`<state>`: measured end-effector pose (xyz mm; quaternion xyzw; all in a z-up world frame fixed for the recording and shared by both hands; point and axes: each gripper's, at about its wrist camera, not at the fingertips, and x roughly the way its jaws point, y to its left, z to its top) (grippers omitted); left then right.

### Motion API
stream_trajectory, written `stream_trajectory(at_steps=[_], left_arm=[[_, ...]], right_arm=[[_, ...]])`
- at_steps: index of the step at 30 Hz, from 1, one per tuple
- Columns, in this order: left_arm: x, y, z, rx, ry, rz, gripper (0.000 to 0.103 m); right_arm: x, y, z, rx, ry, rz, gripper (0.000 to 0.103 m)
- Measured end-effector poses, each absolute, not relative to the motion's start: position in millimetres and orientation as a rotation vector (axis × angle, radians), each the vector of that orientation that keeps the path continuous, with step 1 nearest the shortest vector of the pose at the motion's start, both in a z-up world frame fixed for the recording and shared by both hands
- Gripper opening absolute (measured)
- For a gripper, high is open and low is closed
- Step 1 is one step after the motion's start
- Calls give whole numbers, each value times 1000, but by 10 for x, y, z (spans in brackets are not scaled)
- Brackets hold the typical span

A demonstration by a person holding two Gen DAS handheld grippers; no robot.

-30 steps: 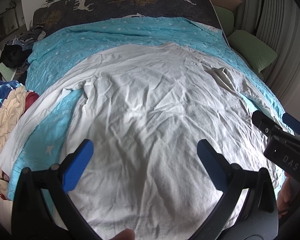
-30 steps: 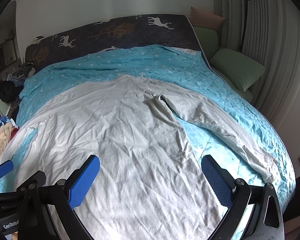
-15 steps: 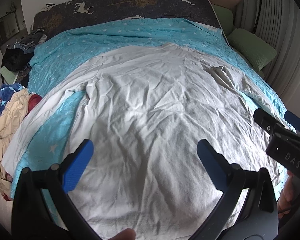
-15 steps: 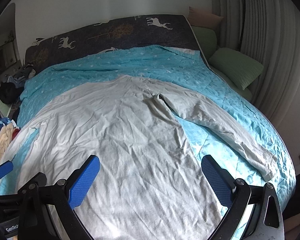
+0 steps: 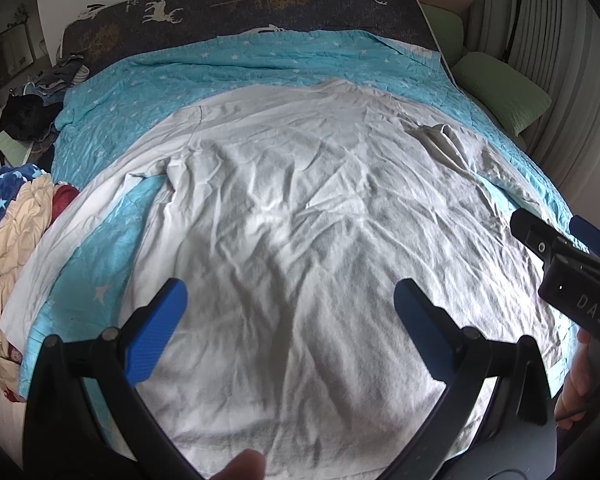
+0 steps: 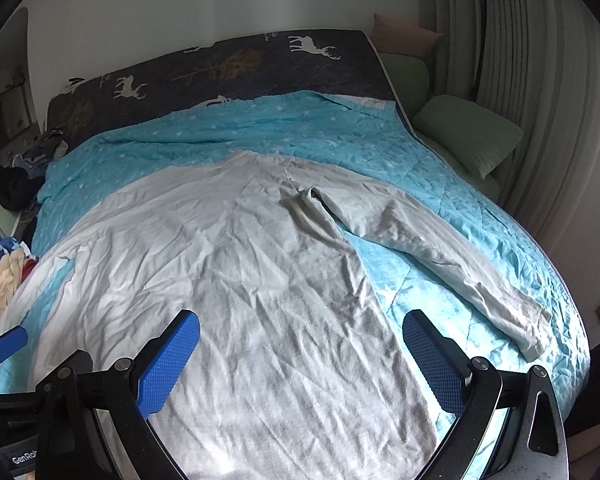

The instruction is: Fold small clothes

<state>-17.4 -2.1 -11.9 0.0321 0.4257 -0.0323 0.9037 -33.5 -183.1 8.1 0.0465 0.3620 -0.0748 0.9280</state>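
A white long-sleeved shirt [image 5: 300, 220] [image 6: 228, 280] lies spread flat and wrinkled on the blue star-patterned quilt [image 5: 260, 64] [image 6: 400, 160]. Its right sleeve [image 6: 440, 256] runs out toward the bed's right edge; its left sleeve [image 5: 68, 232] runs down the left side. My left gripper [image 5: 290, 292] hangs open above the shirt's lower body. My right gripper [image 6: 300, 324] is open too, over the shirt's lower right side. Nothing is between either pair of blue pads. The right gripper [image 5: 572, 256] also shows at the right edge of the left wrist view.
A pile of clothes [image 5: 8, 232] sits off the bed's left side. Green pillows [image 6: 468, 136] lie at the far right by the curtain. A dark deer-print headboard [image 6: 240, 64] stands behind. A fingertip [image 5: 244, 464] shows at the bottom.
Both views have drawn back and up a little, so more of the shirt and its right sleeve shows. Both grippers stay open.
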Motion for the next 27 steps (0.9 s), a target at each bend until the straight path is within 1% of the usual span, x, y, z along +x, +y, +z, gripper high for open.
stream_trajectory(at_steps=[7, 11, 12, 14, 17, 18, 19, 20, 21, 22, 25, 27], left_arm=[[-181, 123, -126, 46, 882, -46, 103], [-200, 348, -150, 17, 884, -24, 103], [-210, 429, -163, 6, 886, -14, 103], [-242, 642, -190, -32, 892, 8, 103], [-328, 1096, -237, -126, 901, 53, 103], [-372, 1285, -259, -160, 904, 83, 103], [-413, 1431, -280, -184, 908, 110, 103], [-480, 1656, -314, -218, 912, 150, 103], [-542, 1841, -343, -248, 915, 184, 101], [-597, 2003, -370, -276, 918, 214, 96], [-818, 2621, -474, -384, 924, 330, 91], [-942, 2960, -543, -443, 928, 398, 87]], right_arm=[[-271, -1771, 44, 86, 757, -140, 103], [-201, -1627, 37, 53, 763, -115, 103], [-179, -1573, 35, 41, 768, -103, 102], [-127, -1440, 31, 13, 775, -72, 98], [-39, -1169, 13, -38, 799, -10, 84], [-3, -1061, 0, -54, 812, 16, 75], [32, -944, -16, -69, 827, 43, 64], [61, -847, -36, -81, 841, 69, 57], [94, -721, -60, -97, 860, 104, 44], [124, -591, -85, -114, 879, 142, 33], [175, -177, -160, -186, 906, 244, 21], [162, 145, -192, -253, 894, 305, 20]])
